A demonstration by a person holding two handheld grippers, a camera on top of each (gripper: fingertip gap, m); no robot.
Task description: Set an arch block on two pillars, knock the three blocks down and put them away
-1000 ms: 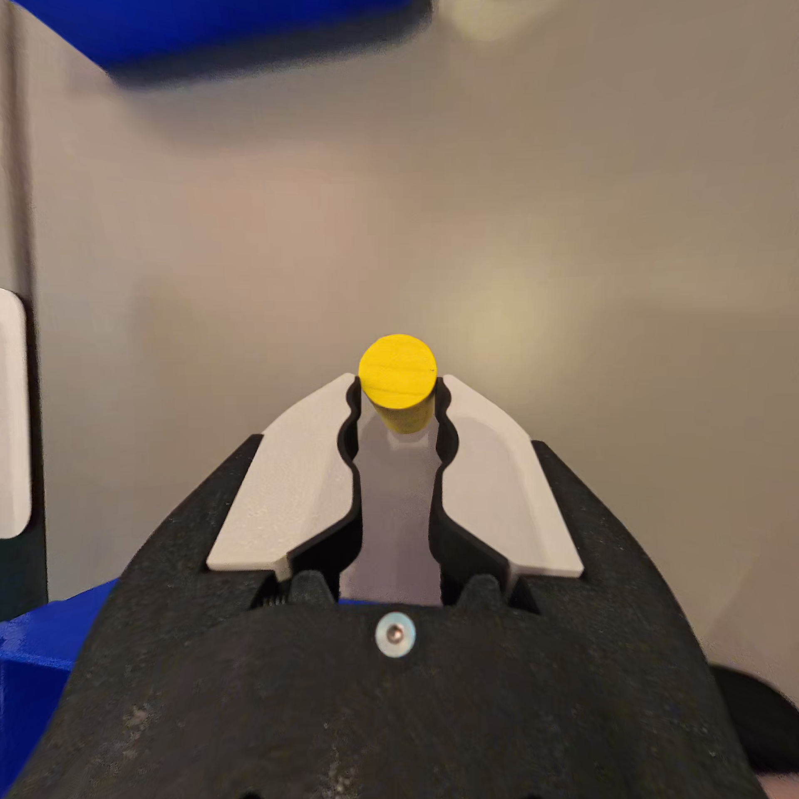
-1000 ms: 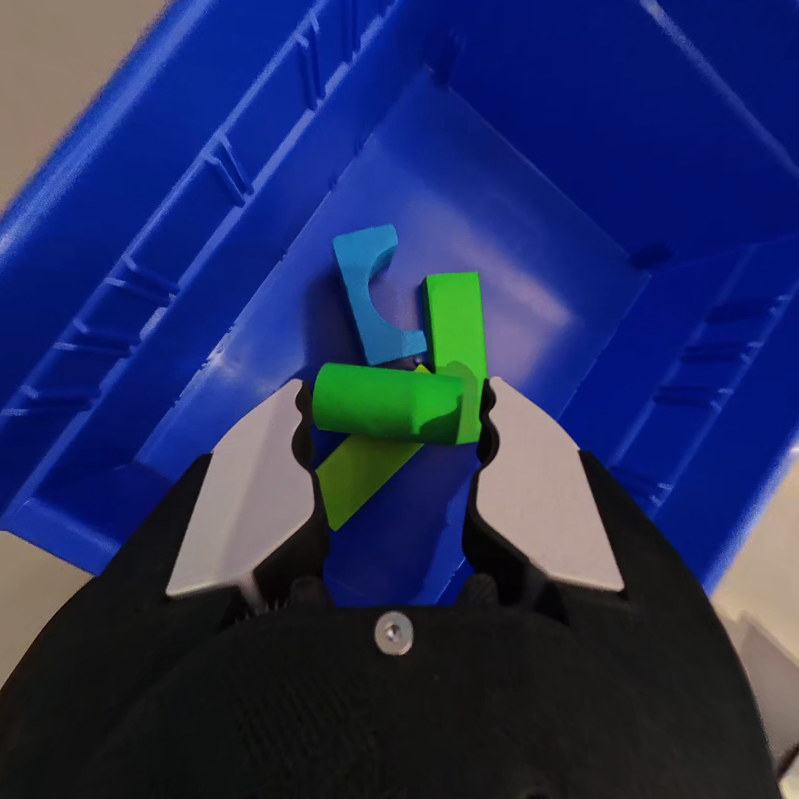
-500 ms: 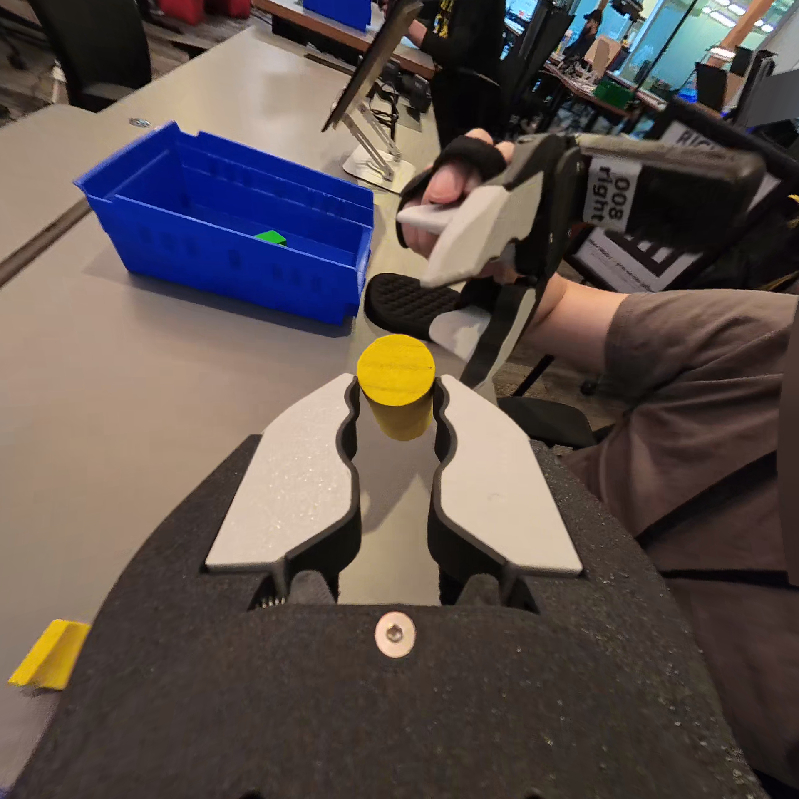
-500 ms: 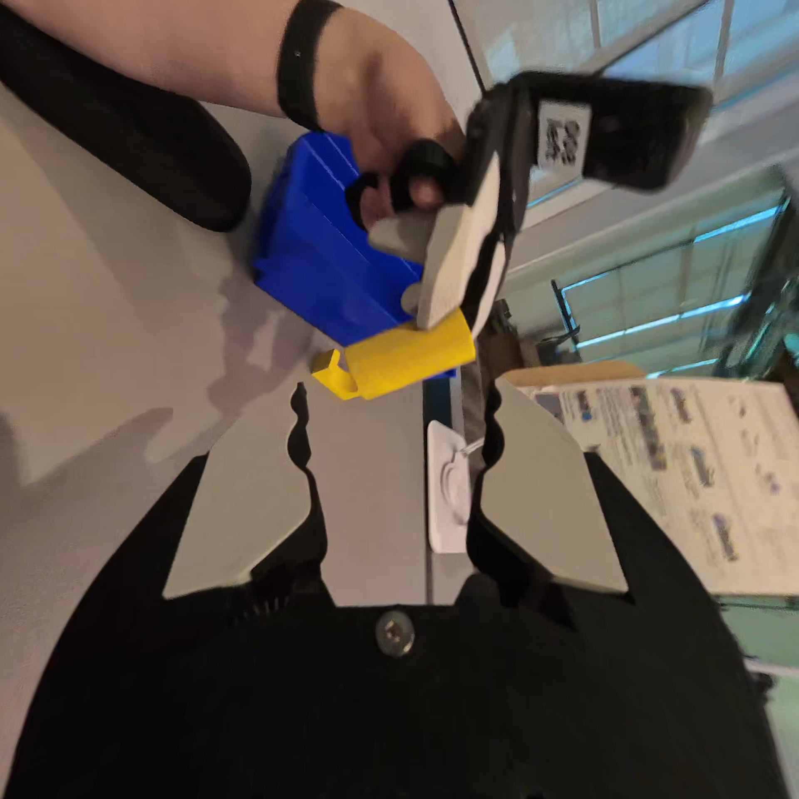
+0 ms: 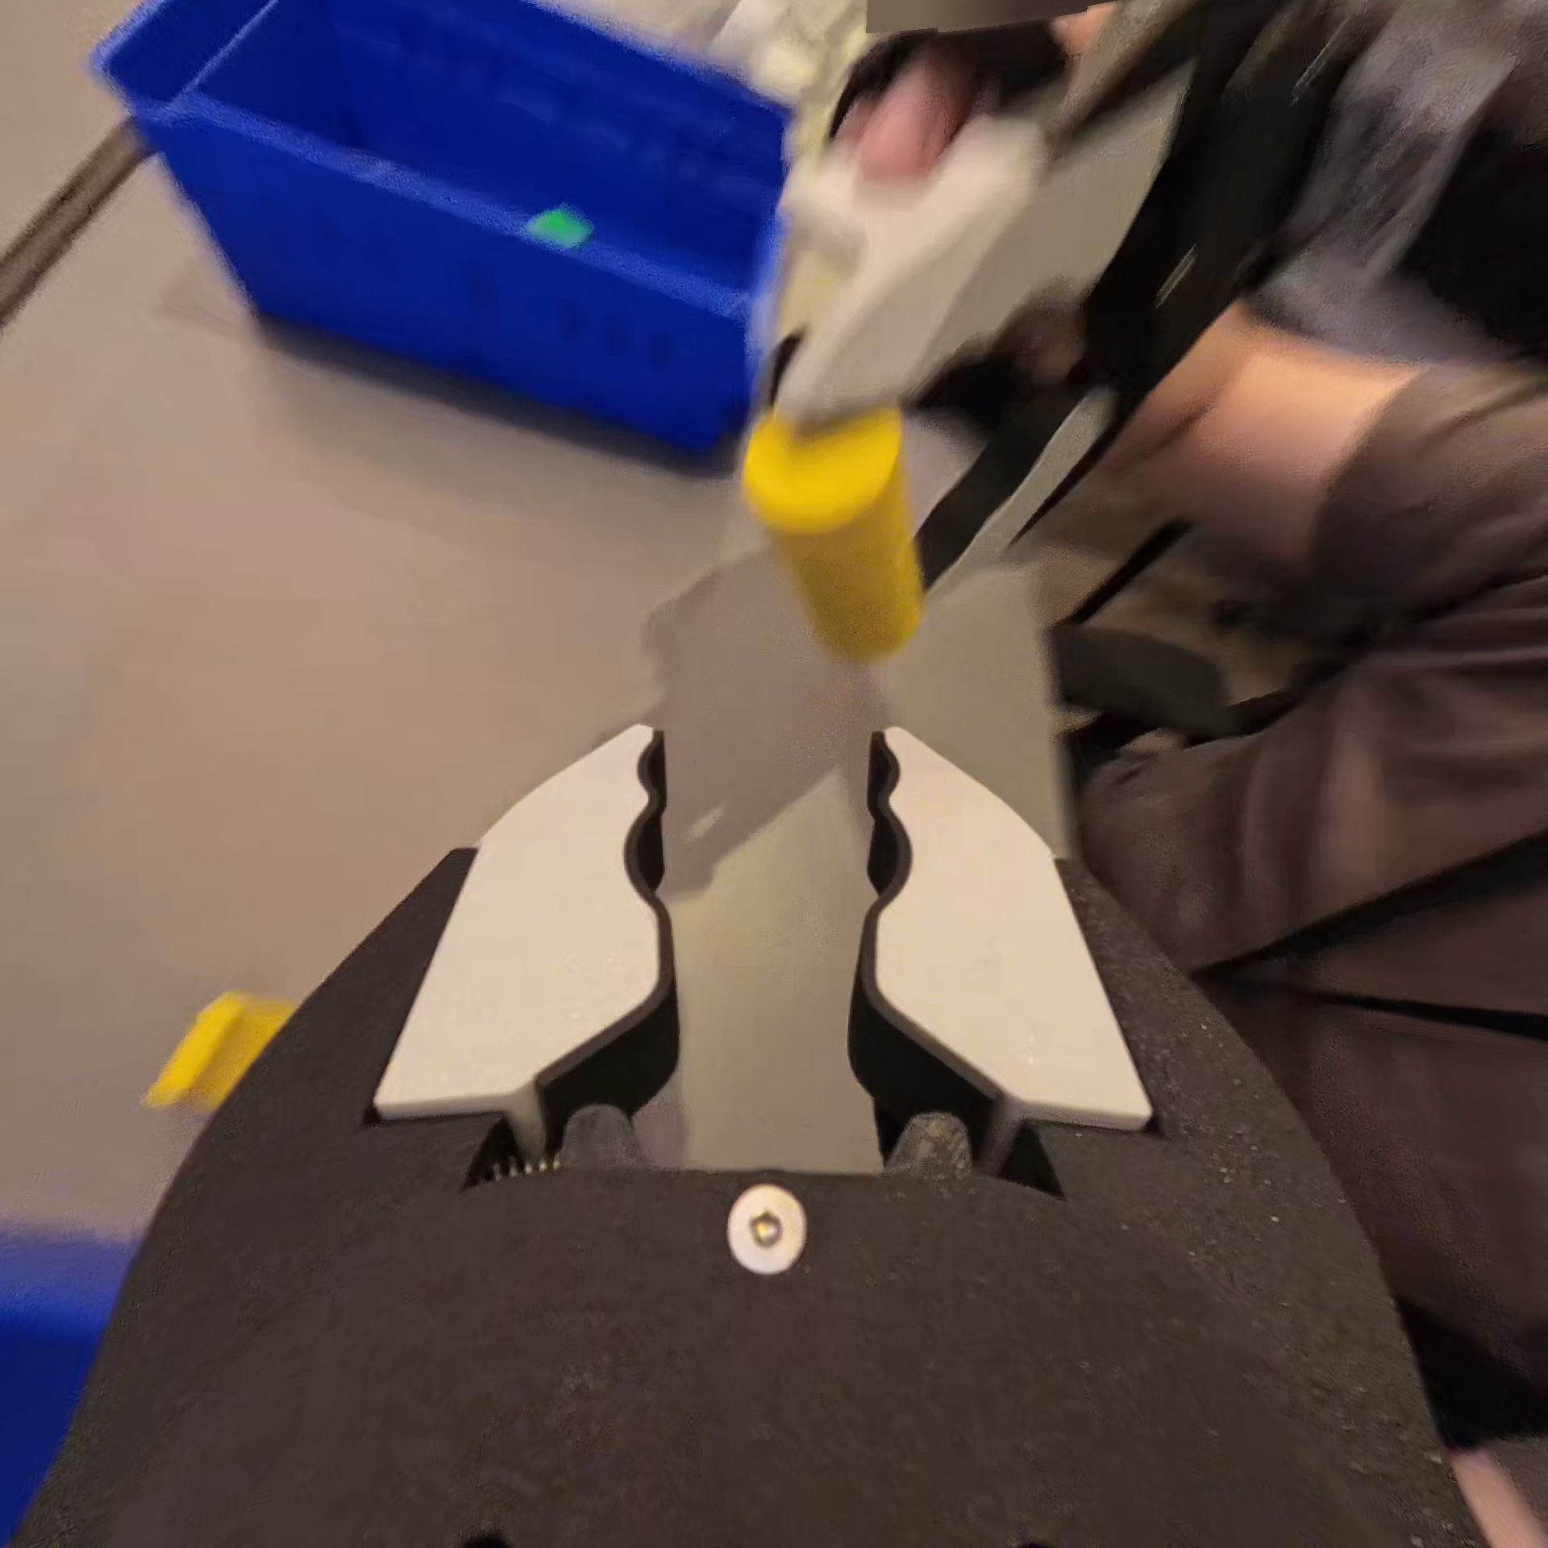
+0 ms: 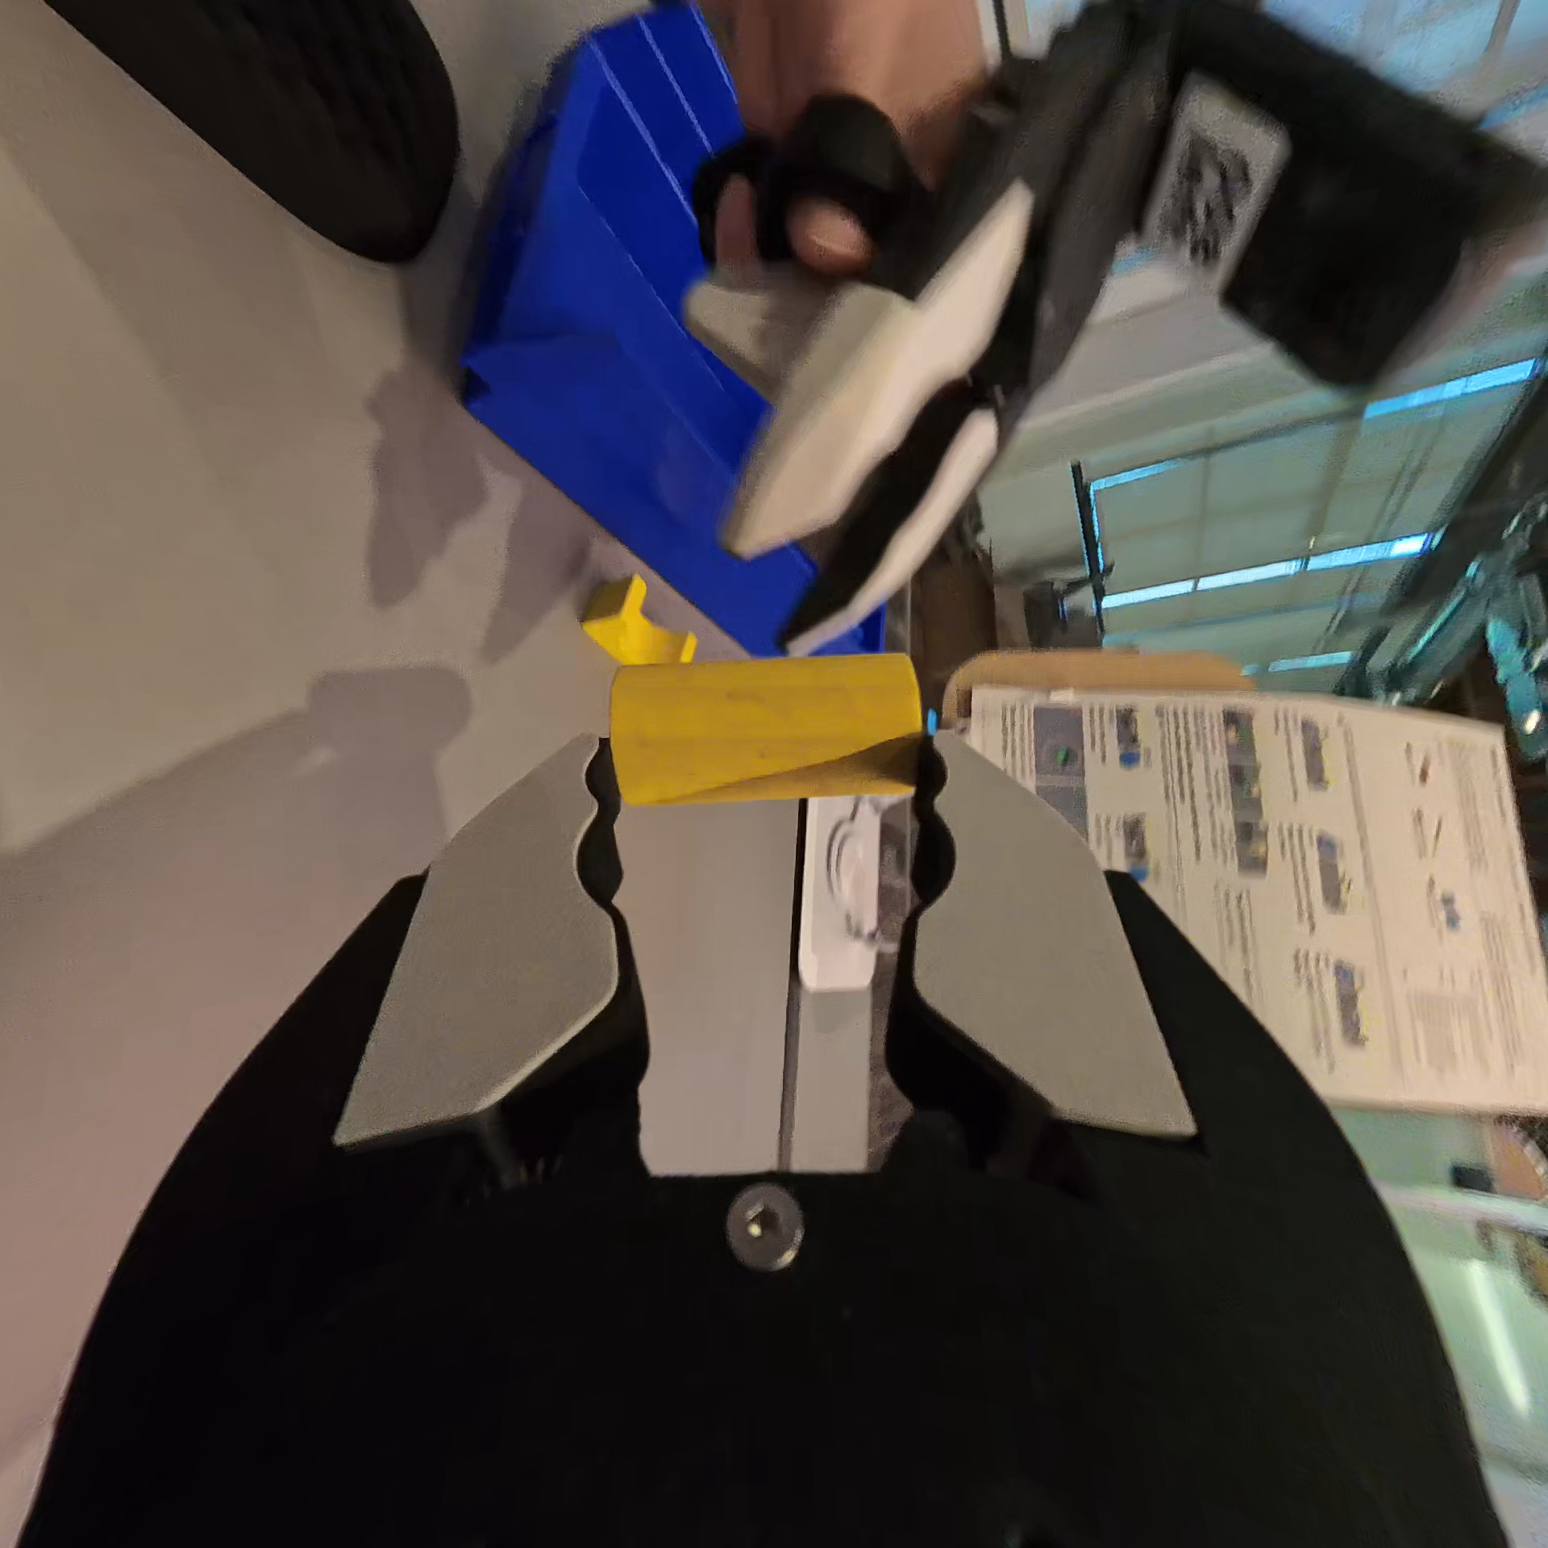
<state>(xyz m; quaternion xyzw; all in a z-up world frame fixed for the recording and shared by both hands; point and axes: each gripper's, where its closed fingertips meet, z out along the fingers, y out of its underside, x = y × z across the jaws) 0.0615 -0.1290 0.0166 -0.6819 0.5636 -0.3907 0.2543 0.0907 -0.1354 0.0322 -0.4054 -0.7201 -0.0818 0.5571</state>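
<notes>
My right gripper (image 6: 762, 754) is shut on a yellow cylinder (image 6: 754, 733), clamping it by its two flat ends, and holds it above the grey table (image 6: 209, 503). In the left wrist view the cylinder (image 5: 833, 536) hangs tilted under one blurred grey finger (image 5: 888, 276) of the right gripper. My left gripper (image 5: 762, 754) is open and empty, a short way back from the cylinder. It also shows in the right wrist view (image 6: 766, 590), just above the cylinder. A yellow arch block (image 6: 637, 628) lies on the table by a blue bin (image 6: 603, 335); it also shows in the left wrist view (image 5: 209, 1047).
A second blue bin (image 5: 419, 251) with a green block (image 5: 557, 226) inside stands farther off on the table. A printed sheet (image 6: 1256, 879) and a white object (image 6: 846, 888) lie beyond the table edge. The person's sleeve (image 5: 1298, 754) fills the right side. The gap from one gripper's tips to the other's is roughly 5 centimetres.
My left gripper has opened, let go of the yellow cylinder and pulled back. My right gripper has closed on the cylinder's ends and now carries it.
</notes>
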